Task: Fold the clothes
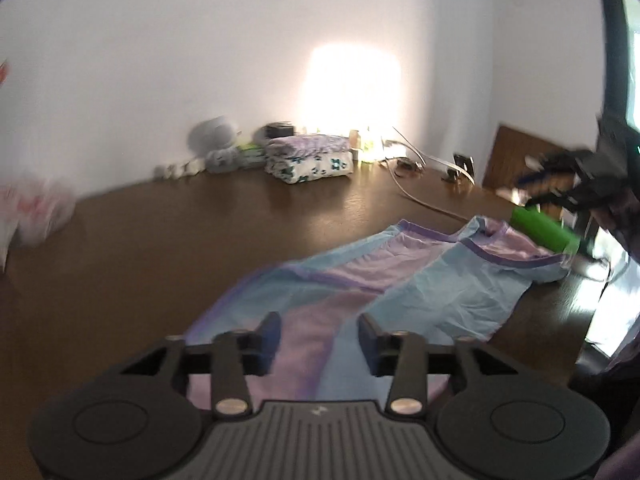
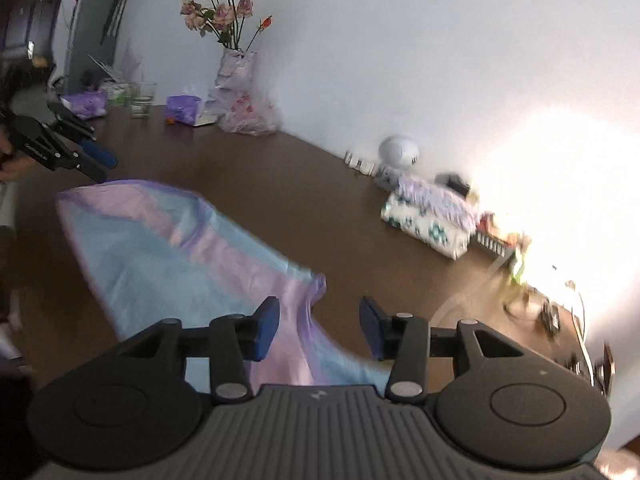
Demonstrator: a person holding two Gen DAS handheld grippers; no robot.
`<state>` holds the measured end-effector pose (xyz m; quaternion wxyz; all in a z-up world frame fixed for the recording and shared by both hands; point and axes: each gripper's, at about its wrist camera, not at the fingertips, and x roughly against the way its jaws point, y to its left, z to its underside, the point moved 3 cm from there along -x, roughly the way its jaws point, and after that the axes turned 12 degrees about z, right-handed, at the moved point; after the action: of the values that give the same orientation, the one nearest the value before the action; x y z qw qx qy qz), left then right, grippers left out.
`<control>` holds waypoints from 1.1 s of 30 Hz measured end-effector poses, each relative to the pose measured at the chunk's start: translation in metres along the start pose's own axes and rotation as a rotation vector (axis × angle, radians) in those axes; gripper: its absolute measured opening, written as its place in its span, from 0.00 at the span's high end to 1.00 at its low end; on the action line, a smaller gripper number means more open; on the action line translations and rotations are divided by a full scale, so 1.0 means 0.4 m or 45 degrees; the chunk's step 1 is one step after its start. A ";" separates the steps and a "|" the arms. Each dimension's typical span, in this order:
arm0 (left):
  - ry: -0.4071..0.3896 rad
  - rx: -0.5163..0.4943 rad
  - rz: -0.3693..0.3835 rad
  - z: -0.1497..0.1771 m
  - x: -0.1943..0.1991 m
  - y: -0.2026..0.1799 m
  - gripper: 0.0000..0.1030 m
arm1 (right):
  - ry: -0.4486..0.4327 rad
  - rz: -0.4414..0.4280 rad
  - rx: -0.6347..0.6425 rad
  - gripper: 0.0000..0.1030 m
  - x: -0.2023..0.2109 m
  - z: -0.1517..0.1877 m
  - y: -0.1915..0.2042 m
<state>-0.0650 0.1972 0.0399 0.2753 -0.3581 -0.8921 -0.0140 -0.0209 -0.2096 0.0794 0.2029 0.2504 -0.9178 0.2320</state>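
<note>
A light-blue, pink and purple garment (image 1: 360, 280) lies spread along the brown table (image 1: 180, 232), its collar end far right in the left wrist view. My left gripper (image 1: 319, 334) hovers open over its near hem, with nothing between the fingers. The right gripper (image 2: 319, 322) is open above the other end of the same garment (image 2: 168, 256), also holding nothing. In the right wrist view the left gripper (image 2: 102, 166) shows at far left, just above the cloth's corner. The right gripper (image 1: 532, 184) appears blurred at the right of the left wrist view.
A folded stack of patterned clothes (image 1: 310, 158) sits by the wall, next to a small white round device (image 2: 399, 152) and cables (image 1: 416, 184). A green cylinder (image 1: 544, 228) lies by the collar. A vase of roses (image 2: 228, 20), plastic bags (image 2: 248, 114) and a glass (image 2: 142, 98) stand at the far end.
</note>
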 end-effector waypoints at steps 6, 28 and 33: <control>0.041 0.101 -0.115 0.074 -0.010 0.020 0.58 | 0.218 -0.108 -0.041 0.52 0.087 0.140 -0.003; 0.008 0.331 -0.160 0.109 0.023 0.088 0.58 | 0.151 0.199 0.149 0.34 0.005 0.091 -0.071; 0.051 0.325 -0.093 0.099 0.018 0.082 0.62 | 0.183 0.009 -0.121 0.41 -0.006 0.111 0.008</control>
<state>-0.0672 0.2348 0.0044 0.3356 -0.2870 -0.8934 0.0824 -0.0322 -0.2298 0.0412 0.2789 0.2200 -0.9117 0.2062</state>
